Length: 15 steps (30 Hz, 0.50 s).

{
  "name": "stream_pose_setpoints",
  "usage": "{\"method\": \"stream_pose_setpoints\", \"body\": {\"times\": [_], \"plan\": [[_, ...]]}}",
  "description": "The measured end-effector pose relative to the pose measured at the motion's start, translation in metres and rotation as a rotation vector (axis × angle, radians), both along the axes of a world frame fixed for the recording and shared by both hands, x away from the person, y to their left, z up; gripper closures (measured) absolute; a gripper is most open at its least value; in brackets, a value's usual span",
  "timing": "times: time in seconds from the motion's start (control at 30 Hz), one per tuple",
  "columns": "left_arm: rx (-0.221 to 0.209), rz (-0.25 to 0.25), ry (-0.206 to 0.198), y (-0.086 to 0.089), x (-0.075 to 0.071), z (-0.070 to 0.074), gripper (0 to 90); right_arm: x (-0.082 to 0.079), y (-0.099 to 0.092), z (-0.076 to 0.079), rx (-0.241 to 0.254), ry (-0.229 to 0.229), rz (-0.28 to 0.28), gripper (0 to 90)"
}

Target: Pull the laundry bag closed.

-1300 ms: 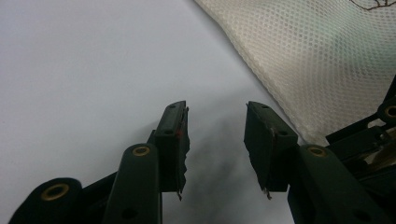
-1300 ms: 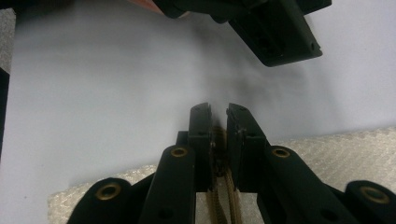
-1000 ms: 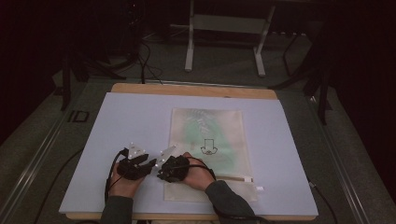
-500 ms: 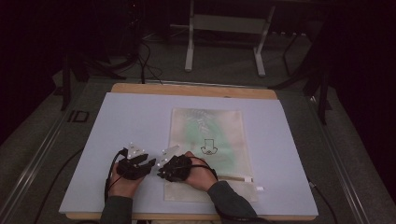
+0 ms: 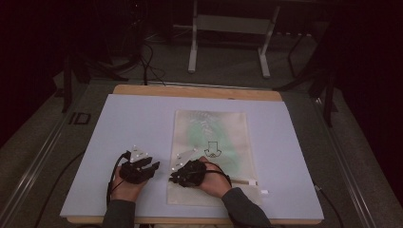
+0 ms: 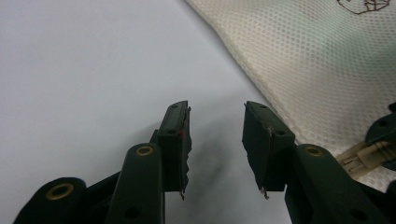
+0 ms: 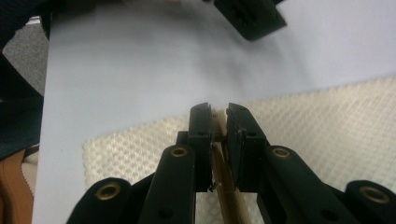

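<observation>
**Right jaws clamped on the bag's drawstring, left jaws open over bare tabletop**

A cream mesh fabric bag with a green tint inside and a small dark printed figure lies flat on the pale lilac tabletop, a little right of centre, its long side running from near to far. The right gripper sits over the bag's near left corner, at the bag's edge. In the right gripper view its jaws are nearly closed on a thin beige drawstring cord, which runs up between the pads, the mesh of the bag spreading out beneath and to the right.

The left gripper rests just left of the bag, close beside the right one but apart from it. Its jaws stand wide, having just narrowed slightly, with nothing between them; under them is bare tabletop, and the bag's edge passes to their right.
</observation>
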<state>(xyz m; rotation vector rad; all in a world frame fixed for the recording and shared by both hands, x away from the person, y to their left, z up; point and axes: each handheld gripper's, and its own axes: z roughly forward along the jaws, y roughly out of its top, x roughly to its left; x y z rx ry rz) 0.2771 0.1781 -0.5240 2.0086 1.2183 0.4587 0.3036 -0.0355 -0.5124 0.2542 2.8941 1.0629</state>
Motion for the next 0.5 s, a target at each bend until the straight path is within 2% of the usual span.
{"method": "stream_pose_setpoints", "body": {"times": [0.1,0.33,0.5], "plan": [[-0.006,-0.006,0.001,-0.001,0.000,0.000,62.0,0.001,-0.002,-0.002,0.000,0.011,-0.003,80.6],[-0.052,-0.053,0.014,-0.004,-0.002,0.001,66.9,0.003,-0.001,-0.011,-0.014,0.043,-0.008,80.9],[-0.048,-0.080,0.008,-0.010,-0.005,0.003,70.8,0.002,-0.002,-0.012,-0.006,0.043,-0.010,81.5]]}}
